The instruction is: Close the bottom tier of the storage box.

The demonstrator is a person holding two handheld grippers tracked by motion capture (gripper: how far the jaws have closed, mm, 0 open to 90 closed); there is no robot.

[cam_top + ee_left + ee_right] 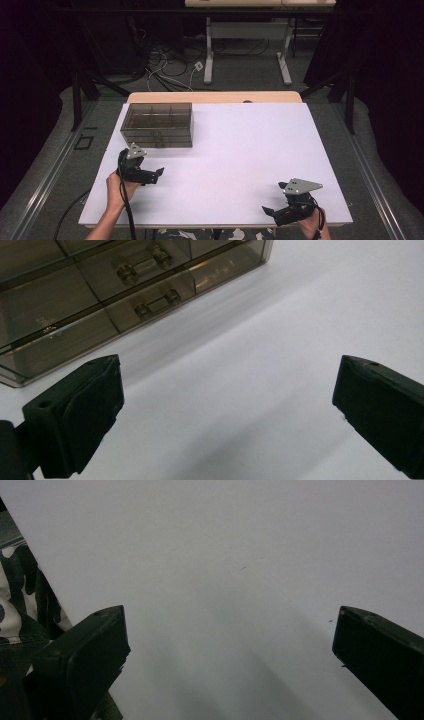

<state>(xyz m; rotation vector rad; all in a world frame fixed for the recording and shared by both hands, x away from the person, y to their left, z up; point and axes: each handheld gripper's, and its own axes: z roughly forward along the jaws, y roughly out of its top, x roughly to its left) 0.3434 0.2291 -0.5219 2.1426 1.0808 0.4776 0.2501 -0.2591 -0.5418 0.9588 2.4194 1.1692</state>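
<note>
A smoky see-through drawer box (pixel 157 125) stands at the far left of the white tabletop (pixel 240 150). In the left gripper view its drawer fronts (pixel 100 290) lie close ahead at the upper left, each with a small bar handle (pixel 157 302). My left gripper (pixel 156 176) (pixel 227 390) hovers just in front of the box, open, with only bare tabletop between its jaws. My right gripper (pixel 273 197) (pixel 230 630) rests near the front right corner, open and holding nothing, pointing left across the table.
The tabletop's front edge (pixel 215 224) runs just below both hands. Camouflage clothing (pixel 20 595) shows past that edge in the right gripper view. Cables trail from both grippers. Beyond the table are another desk's legs (pixel 208 60) and floor cables.
</note>
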